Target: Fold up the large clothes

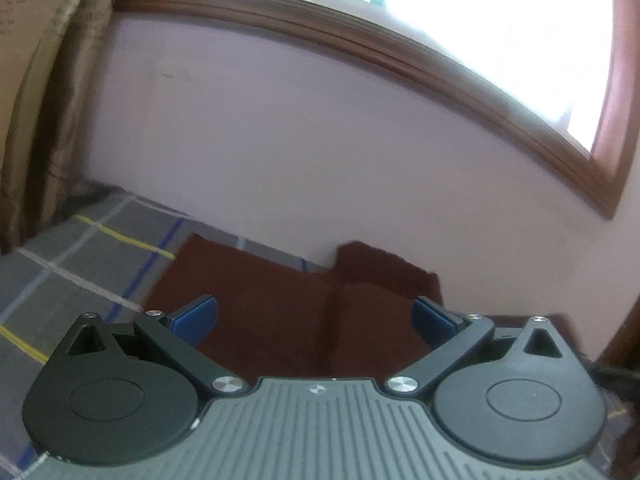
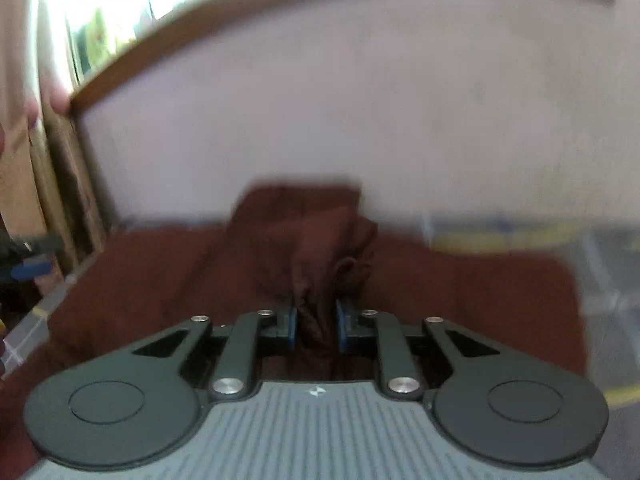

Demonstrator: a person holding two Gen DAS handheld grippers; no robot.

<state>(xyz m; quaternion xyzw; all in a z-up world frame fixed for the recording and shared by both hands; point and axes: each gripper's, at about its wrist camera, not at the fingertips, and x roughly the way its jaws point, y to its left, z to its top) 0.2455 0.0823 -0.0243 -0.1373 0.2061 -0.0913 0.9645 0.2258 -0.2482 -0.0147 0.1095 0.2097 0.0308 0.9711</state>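
Note:
A large dark red-brown garment [image 1: 260,300] lies spread on a grey checked sheet [image 1: 80,264] against the wall. My left gripper [image 1: 314,320] is open and empty, held just above the cloth. In the right wrist view the same garment [image 2: 160,280] fills the middle. My right gripper [image 2: 316,324] is shut on a bunched fold of the garment [image 2: 320,256], which rises lifted in front of the blue pads [image 2: 292,324]. The view is blurred by motion.
A pale pink wall [image 1: 320,140] stands close behind the cloth, with a brown wooden window frame [image 1: 360,48] above. A brown curtain [image 1: 48,100] hangs at the left. The checked sheet shows at the right in the right wrist view [image 2: 608,264].

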